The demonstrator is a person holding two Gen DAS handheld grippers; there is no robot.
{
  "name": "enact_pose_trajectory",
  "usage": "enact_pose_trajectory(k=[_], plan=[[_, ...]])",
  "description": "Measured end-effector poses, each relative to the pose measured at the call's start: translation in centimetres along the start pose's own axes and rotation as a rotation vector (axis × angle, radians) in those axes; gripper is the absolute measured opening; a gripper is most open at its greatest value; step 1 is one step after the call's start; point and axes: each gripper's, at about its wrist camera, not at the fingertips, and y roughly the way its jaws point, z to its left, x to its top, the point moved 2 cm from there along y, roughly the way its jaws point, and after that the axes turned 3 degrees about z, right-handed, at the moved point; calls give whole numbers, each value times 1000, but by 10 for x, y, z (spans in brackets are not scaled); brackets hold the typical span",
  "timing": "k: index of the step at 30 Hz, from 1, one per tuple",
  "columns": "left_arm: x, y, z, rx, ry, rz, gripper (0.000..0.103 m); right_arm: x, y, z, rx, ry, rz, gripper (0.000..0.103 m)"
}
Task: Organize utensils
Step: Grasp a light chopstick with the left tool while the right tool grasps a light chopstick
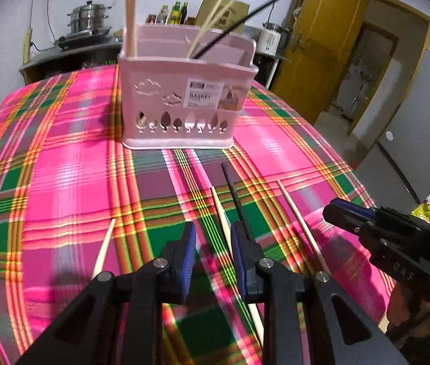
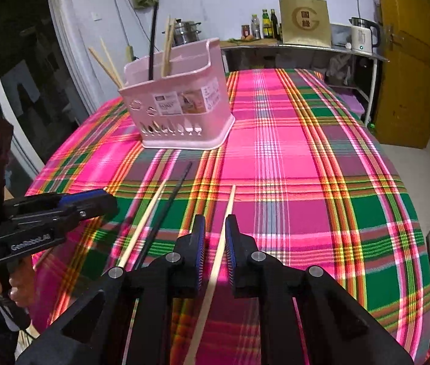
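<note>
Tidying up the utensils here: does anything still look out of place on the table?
Yes. Loose chopsticks lie on the plaid cloth before the pink basket: three pale ones and a black one. The rest stand in the basket.

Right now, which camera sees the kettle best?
The right wrist view: the white kettle stands clear on the shelf, handle and spout showing. The left wrist view shows it smaller and blurrier.

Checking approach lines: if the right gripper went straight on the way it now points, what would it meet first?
Probably the light wooden chopstick lying on the plaid tablecloth: it already runs between the right gripper's open jaws. The cloth lies just beneath; depth is unclear.
</note>
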Motion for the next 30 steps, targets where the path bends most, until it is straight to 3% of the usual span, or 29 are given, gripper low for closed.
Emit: enact_pose_trajectory(k=[8,19,30], plan=[[9,29,0,-6,-8,52,25,7,23,-4,-18,-8,48,14],[13,43,-10,71,62,55,24,13,47,-3,-48,-26,99,14],[17,45,-13,112,105,65,9,25,58,0,-88,-49,130,13]])
